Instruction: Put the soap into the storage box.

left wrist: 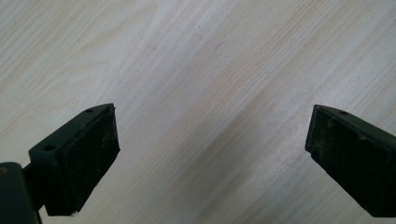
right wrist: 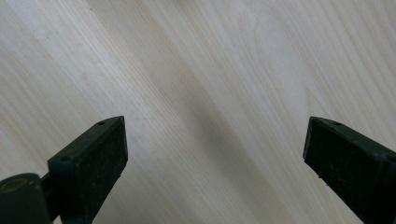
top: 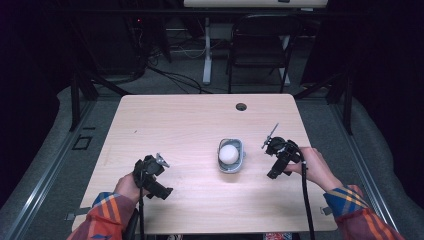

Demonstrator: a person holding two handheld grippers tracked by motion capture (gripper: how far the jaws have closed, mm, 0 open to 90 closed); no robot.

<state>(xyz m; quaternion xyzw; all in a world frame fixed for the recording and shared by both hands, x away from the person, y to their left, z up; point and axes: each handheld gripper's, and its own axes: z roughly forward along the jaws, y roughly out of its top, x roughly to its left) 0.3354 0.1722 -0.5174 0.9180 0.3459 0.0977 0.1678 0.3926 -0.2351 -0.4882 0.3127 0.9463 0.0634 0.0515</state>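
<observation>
the white ball (top: 229, 154) sits in the small grey tray (top: 241, 159); left gripper (top: 161, 176) and right gripper (top: 271, 161) flank it, both wide and empty; placing looks done.

A pale wooden table (top: 165, 125) has a round cable hole (top: 241, 106) near its far edge. Behind it stands a dark folding chair (top: 260, 47) on grey floor.

Both hands low, jaws wide apart

The black two-jaw left gripper (top: 165, 192) and black two-jaw right gripper (top: 274, 173) each pointed down in a plaid-sleeved hand, jaws gaping with nothing between them.
</observation>
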